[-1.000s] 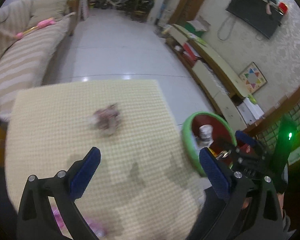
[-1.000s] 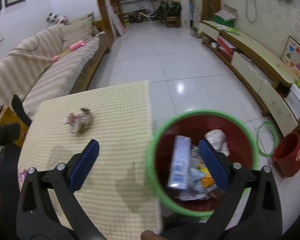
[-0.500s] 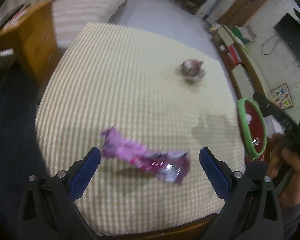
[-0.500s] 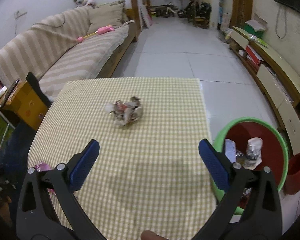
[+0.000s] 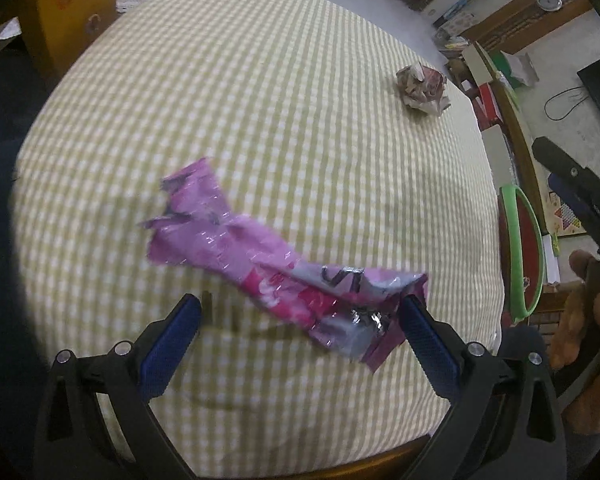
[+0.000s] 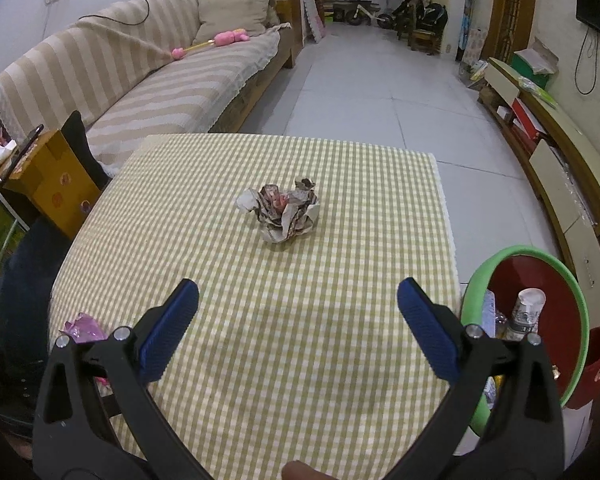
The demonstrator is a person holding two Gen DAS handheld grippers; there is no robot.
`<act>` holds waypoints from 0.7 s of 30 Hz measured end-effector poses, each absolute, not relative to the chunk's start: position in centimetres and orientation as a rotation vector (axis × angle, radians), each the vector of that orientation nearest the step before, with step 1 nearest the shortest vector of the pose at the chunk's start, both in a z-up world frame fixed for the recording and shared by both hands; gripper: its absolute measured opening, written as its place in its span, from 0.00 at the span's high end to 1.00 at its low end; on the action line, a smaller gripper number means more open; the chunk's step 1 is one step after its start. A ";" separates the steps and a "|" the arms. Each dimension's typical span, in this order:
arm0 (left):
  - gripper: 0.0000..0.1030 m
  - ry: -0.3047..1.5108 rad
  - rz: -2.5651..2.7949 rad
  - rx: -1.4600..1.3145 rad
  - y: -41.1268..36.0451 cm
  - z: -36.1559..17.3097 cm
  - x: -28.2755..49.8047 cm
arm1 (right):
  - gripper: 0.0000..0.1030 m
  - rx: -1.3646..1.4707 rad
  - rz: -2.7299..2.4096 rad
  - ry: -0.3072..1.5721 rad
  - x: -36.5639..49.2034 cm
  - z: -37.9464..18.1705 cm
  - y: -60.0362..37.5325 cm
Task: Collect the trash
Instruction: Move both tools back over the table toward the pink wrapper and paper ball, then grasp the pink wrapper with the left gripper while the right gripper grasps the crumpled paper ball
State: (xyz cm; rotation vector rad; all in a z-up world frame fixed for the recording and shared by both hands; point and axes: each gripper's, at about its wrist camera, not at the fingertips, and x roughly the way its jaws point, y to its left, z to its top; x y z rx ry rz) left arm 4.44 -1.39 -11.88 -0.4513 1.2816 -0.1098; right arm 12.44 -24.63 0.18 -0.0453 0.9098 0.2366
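Observation:
A crumpled pink-purple wrapper [image 5: 276, 264] lies flat on the yellow checked table [image 5: 260, 100], just ahead of my open left gripper [image 5: 298, 312]; its right end reaches the right fingertip. A crumpled paper ball [image 5: 422, 88] sits far across the table; in the right wrist view this paper ball [image 6: 284, 210] lies mid-table, well ahead of my open, empty right gripper [image 6: 298, 300]. The wrapper [image 6: 82, 326] peeks out at the table's near left edge. A green-rimmed red bin [image 6: 540, 320] holding a bottle and packets stands beside the table's right edge.
A striped sofa [image 6: 140, 72] runs along the left, with a yellow cardboard box [image 6: 48, 184] by the table's left corner. A low TV cabinet [image 6: 560, 152] lines the right wall. Tiled floor [image 6: 380, 80] stretches beyond the table. A hand [image 5: 588, 320] holds the other gripper at right.
My left gripper swung from the bin side to the table's near edge and closed in on the pink wrapper. My right gripper pulled back from over the bin and now faces the paper ball.

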 end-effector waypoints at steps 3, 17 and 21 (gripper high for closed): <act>0.08 1.283 -0.124 -0.448 -2.4 -12.3 5.8 | 0.05 -0.043 0.230 0.924 12.9 -0.5 -25.0; 0.40 1.260 -0.170 -0.356 -4.8 -12.2 10.2 | 0.05 -0.042 0.216 0.949 16.2 -2.4 -25.4; 0.61 1.264 -0.191 -0.356 -4.0 -12.1 11.2 | 0.05 -0.023 0.227 0.953 17.7 -2.9 -24.7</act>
